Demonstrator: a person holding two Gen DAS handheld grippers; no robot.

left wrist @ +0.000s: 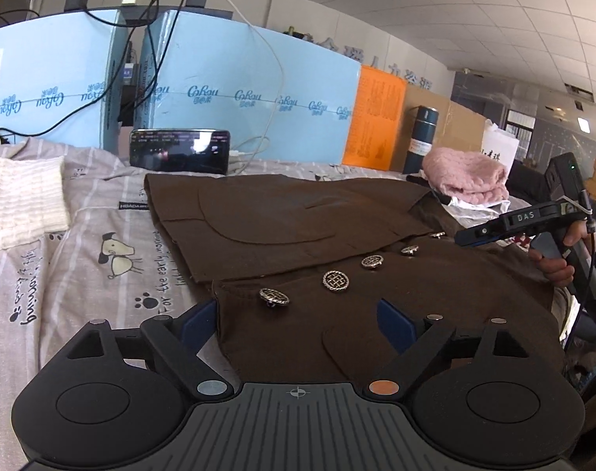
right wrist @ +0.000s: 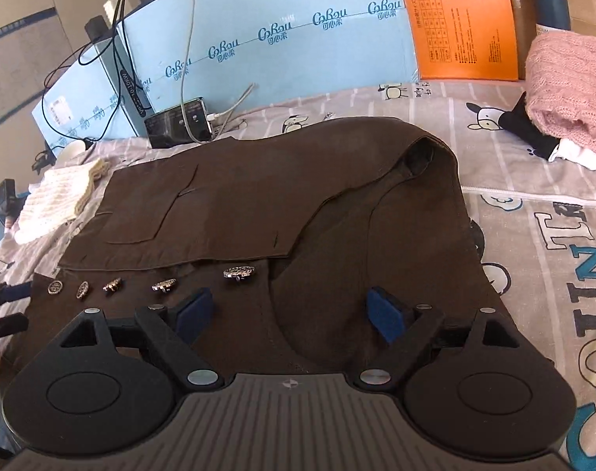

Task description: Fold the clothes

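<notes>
A brown vest (left wrist: 282,231) with a row of silver buttons (left wrist: 336,280) lies flat on the printed bedsheet (left wrist: 82,267), its far panel folded over the near one. My left gripper (left wrist: 298,324) is open, its blue pads either side of the vest's near bottom corner, just above the cloth. My right gripper (right wrist: 290,314) is open over the vest (right wrist: 258,196) near its armhole, holding nothing. The buttons (right wrist: 239,272) sit left of it. The right gripper also shows in the left wrist view (left wrist: 460,237), at the vest's right edge, held by a hand.
A pink knit (left wrist: 466,180) and a dark flask (left wrist: 421,137) sit at the far right. A white knit (left wrist: 19,196) lies at the left. A phone (left wrist: 179,151) and cables lean against blue boxes (left wrist: 250,94) at the back, next to an orange board (right wrist: 462,19).
</notes>
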